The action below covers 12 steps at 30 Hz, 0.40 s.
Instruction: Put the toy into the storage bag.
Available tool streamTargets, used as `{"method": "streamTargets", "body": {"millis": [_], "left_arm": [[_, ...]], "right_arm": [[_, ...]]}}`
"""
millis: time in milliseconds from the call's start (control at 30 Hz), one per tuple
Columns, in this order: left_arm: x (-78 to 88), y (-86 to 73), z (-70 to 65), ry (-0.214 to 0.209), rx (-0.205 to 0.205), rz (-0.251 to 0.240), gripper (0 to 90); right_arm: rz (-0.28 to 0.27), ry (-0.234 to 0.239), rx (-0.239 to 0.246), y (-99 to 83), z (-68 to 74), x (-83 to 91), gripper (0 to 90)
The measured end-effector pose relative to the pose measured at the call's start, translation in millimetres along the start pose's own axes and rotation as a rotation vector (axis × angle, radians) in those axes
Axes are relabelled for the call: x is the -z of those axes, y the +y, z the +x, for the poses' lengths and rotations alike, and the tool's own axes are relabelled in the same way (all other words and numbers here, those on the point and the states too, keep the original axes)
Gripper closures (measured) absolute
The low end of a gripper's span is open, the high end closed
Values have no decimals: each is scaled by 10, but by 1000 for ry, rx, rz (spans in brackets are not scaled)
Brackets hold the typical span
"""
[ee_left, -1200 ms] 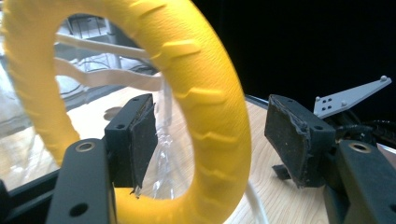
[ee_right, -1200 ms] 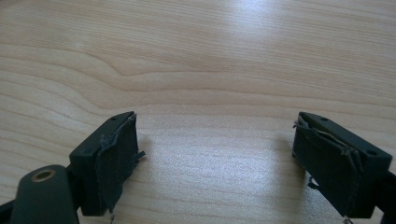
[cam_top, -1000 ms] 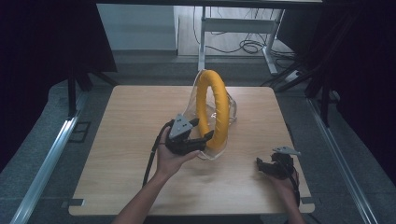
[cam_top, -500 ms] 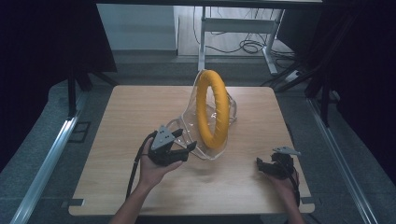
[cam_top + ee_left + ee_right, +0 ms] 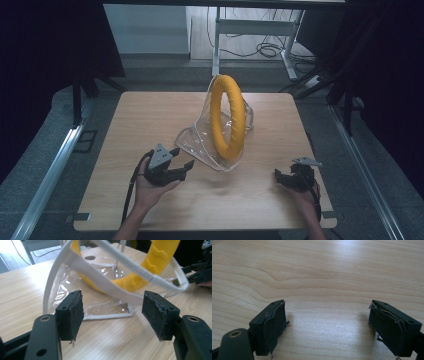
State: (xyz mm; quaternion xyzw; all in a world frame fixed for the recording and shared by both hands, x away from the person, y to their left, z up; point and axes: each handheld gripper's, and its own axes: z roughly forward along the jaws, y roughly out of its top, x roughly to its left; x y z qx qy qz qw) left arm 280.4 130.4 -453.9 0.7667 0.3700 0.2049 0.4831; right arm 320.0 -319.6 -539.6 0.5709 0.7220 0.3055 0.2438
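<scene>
A yellow ring (image 5: pixel 216 115) stands on edge inside a clear plastic bag (image 5: pixel 192 140) with white trim, in the middle of the wooden table (image 5: pixel 145 112). My left gripper (image 5: pixel 184 157) is open and empty, just left of and in front of the bag's flap, pointing at it. In the left gripper view the bag (image 5: pixel 65 285) and the ring (image 5: pixel 160 257) lie just beyond the open left gripper (image 5: pixel 113 312). My right gripper (image 5: pixel 281 177) rests low near the front right of the table, apart from the bag. In its own view the right gripper (image 5: pixel 328 322) is open over bare wood (image 5: pixel 324 270).
The table's front edge (image 5: pixel 210 227) is close below both hands. Metal rails (image 5: pixel 50 170) run along the floor on either side. A desk frame with cables (image 5: pixel 260 35) stands behind the table, and dark curtains hang left and right.
My left gripper has drawn back from the bag's side, moving left, down and toward the front edge. The bag with the ring stays standing. The right gripper has not moved.
</scene>
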Motion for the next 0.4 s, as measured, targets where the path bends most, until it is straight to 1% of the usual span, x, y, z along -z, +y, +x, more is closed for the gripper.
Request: {"method": "streamTargets", "body": {"millis": [200,400], "left_arm": [[11,-38,28,21,2,11,337],[-14,-81,49,28,12,33,335]], "right_arm": [[0,0,0,0,0,0,142],[0,0,0,0,0,0,142]]}}
